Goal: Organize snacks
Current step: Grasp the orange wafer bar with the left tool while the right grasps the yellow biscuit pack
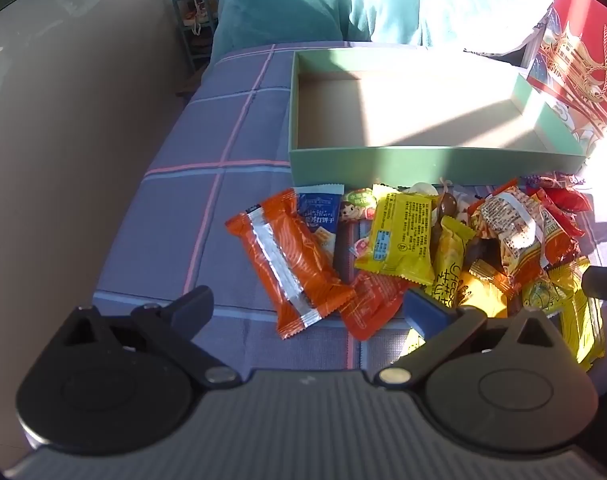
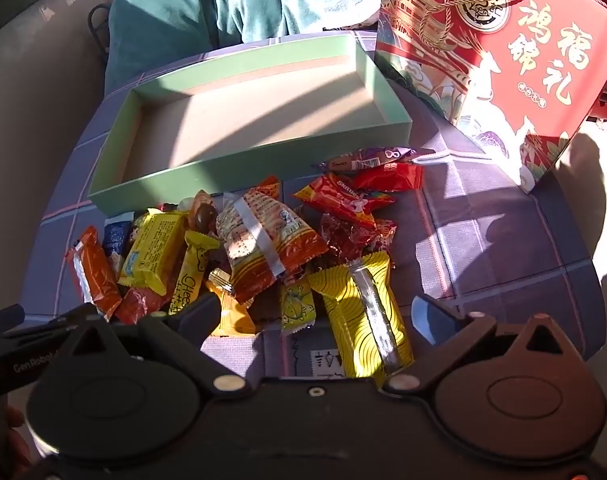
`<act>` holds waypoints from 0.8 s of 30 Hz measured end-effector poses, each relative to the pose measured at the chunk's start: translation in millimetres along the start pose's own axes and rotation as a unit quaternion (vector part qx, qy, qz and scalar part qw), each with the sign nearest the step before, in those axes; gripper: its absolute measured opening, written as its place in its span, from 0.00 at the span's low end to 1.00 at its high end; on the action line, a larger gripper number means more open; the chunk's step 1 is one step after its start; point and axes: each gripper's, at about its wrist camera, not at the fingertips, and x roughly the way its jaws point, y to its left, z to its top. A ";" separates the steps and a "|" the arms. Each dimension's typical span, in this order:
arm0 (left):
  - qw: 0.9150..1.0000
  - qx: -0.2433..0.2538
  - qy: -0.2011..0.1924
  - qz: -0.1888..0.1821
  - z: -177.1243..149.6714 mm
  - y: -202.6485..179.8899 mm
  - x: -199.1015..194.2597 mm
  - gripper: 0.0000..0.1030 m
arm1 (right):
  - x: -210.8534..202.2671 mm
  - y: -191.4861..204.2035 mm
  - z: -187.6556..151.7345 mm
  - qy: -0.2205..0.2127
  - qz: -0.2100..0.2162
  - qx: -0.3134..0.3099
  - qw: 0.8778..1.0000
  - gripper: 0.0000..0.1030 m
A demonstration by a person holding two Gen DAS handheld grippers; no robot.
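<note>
Snacks (image 2: 263, 256) lie in a loose heap on a purple checked cloth (image 1: 191, 216), just near of a shallow green box (image 1: 435, 160) whose cardboard floor is bare and half in sunlight.

Seen from the left wrist, going left to right: a long orange packet (image 1: 287, 260) with a silver seam lies at the heap's left edge, partly over a blue packet (image 1: 319, 212). Next comes a flat yellow packet (image 1: 399, 236), back side up, then a slim yellow cheese stick (image 1: 449, 268), then a puffy orange bag (image 1: 515, 232) on top of the pile. Small red wrappers (image 1: 563, 200) sit at the far right.

The left gripper (image 1: 309, 304) hovers over the near left end of the heap, tilted down, its jaws spread wide with nothing between them. The orange packet's near end lies in the gap below.

From the right wrist, a big yellow packet (image 2: 363, 312) with black wavy lines lies near and right in the heap, with a small yellow sweet (image 2: 297, 306) beside it on the left. A red Skittles bag (image 2: 339, 204) and a purple packet (image 2: 371, 158) lie farther back. The right gripper (image 2: 323, 312) hangs over this end, jaws likewise spread and gripping nothing.

At the far right stands a red gift box (image 2: 503, 60) with gold lettering, close to the green box's right end. Teal fabric (image 2: 207, 4) is bunched beyond the cloth.
</note>
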 end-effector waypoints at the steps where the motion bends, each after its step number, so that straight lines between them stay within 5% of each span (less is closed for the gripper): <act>1: 1.000 0.001 0.000 0.000 0.1 -0.1 0.0 1.00 | -0.1 -0.3 0.3 0.000 0.000 0.000 1.000 1.00; 24: 1.000 -0.019 0.016 -0.003 -5.0 8.1 11.1 1.00 | 8.8 -0.3 -0.2 0.028 0.014 0.009 0.999 1.00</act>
